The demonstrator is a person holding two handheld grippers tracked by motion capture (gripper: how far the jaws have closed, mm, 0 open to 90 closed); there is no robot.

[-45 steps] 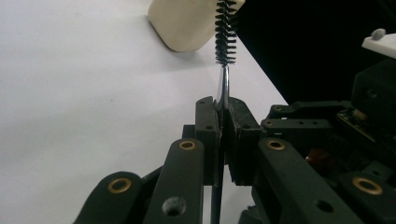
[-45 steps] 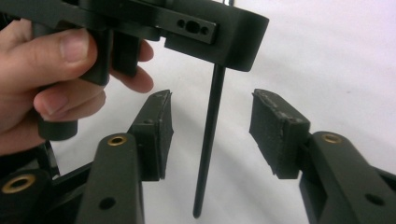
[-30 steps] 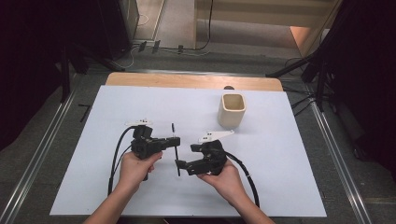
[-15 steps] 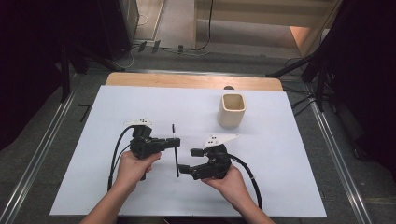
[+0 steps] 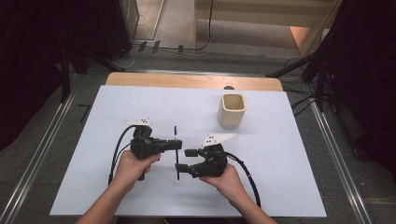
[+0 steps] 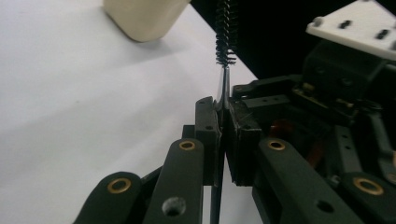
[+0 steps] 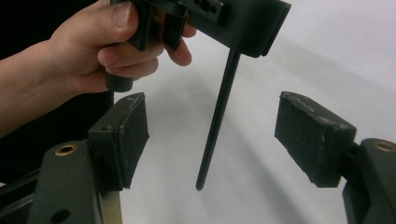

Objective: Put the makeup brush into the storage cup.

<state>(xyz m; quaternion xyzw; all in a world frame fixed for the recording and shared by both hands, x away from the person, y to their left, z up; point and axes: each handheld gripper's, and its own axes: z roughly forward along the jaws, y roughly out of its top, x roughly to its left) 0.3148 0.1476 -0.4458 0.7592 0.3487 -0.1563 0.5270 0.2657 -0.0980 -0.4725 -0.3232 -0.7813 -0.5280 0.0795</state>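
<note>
A thin black brush [image 5: 176, 154] hangs upright over the white table, its bristles [image 6: 225, 32] on top and its plain handle [image 7: 215, 126] pointing down. My left gripper [image 5: 179, 143] is shut on the handle just under the bristles, seen close in the left gripper view [image 6: 224, 105]. My right gripper [image 5: 184, 160] is open, facing left. Its two pads [image 7: 126, 133] stand on either side of the handle's lower end without touching it. The handle's tip floats a little above the table.
A cream square cup [image 5: 231, 110] stands upright at the back right, with its base showing in the left gripper view [image 6: 144, 18]. The white board [image 5: 280, 186] covers the table; a wooden edge [image 5: 191, 81] runs along the back. Cables trail from both grippers toward the person.
The right gripper has shifted slightly near the brush's lower end, its jaws staying open. The left gripper and the brush have barely moved.
</note>
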